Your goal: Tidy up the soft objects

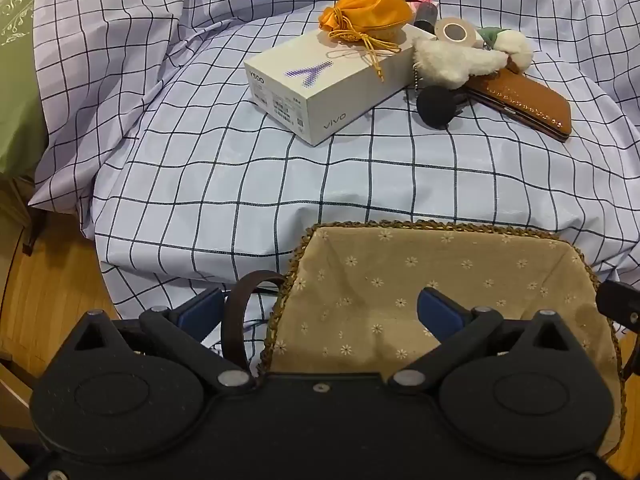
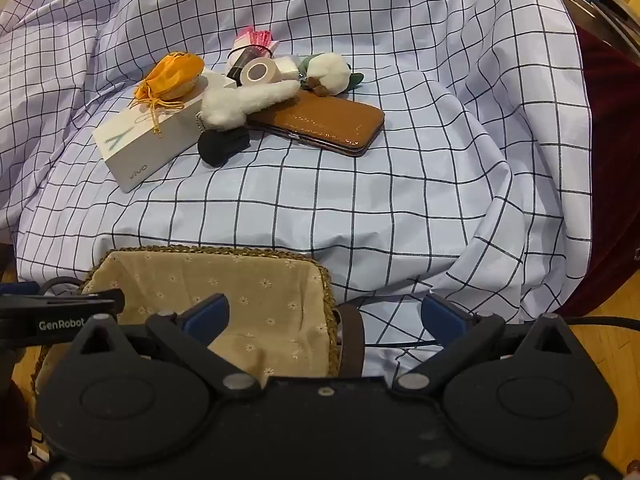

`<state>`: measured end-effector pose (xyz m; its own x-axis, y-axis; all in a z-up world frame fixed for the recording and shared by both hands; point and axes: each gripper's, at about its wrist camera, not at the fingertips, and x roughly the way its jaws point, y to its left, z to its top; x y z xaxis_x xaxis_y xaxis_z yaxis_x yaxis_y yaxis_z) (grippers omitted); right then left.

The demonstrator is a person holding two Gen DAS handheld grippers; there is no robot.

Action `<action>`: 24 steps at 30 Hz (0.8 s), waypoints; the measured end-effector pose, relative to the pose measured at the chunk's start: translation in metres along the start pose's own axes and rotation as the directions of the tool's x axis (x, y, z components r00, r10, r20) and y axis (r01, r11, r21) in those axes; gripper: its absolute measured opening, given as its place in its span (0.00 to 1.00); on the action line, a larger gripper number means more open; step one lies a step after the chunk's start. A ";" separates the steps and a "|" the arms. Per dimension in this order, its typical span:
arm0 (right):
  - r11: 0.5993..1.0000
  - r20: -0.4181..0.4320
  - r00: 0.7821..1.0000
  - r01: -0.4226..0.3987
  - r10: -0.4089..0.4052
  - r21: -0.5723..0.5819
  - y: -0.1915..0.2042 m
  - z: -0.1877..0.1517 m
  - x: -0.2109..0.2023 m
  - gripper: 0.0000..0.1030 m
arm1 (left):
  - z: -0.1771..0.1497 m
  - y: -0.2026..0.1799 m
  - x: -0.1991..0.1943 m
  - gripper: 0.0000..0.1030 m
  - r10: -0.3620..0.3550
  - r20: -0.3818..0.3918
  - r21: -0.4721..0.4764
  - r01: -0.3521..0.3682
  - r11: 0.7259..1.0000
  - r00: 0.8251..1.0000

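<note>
A light checked sheet [image 1: 304, 184] covers the surface that carries everything; what lies under it cannot be told. At its near edge sits a woven basket [image 1: 576, 256] lined with beige flowered cloth, with nothing visible inside and a dark brown strap handle [image 1: 236, 320] at its left side. The left tool [image 1: 320, 312] hangs over the basket's left rim, jaws spread wide and gripping nothing: one blue finger stands outside the rim by the handle, the other over the lining. The right tool [image 2: 326, 314] hangs over the basket's right rim [image 2: 326, 280], likewise spread wide and empty, one finger above the lining and the other above the sheet. The soft things lie in a cluster toward the far side of the sheet, well apart from the basket. An orange satin drawstring pouch [image 1: 370, 10] rests on the far end of a white phone box [image 1: 320, 80], its cords trailing over the lid. Just right of the box a white fluffy plush [image 1: 452, 62] lies partly over a tan leather case [image 1: 532, 100], with a black foam ball [image 1: 436, 106] touching the box's near right side below it. Behind the plush stand a roll of tape [image 1: 458, 32] and a dark cylinder [image 1: 426, 16], and beside them a round white plush with green leaves [image 2: 330, 68]. A pink packet [image 2: 258, 36] shows at the back of the cluster. Wooden floor [image 1: 52, 280] shows past the sheet's left edge.
</note>
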<state>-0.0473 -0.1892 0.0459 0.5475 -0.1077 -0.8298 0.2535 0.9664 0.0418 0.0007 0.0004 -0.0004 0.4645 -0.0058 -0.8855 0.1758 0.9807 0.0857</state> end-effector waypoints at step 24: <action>1.000 -0.032 0.999 -0.011 0.011 -0.012 0.004 0.002 0.004 1.00 | -0.001 0.001 0.004 0.97 -0.012 -0.021 -0.012 0.012 1.000 1.000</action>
<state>-0.0423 -0.1862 0.0441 0.5247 -0.0896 -0.8465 0.2380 0.9702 0.0448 0.0014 0.0015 -0.0041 0.4438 -0.0139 -0.8960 0.1710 0.9828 0.0695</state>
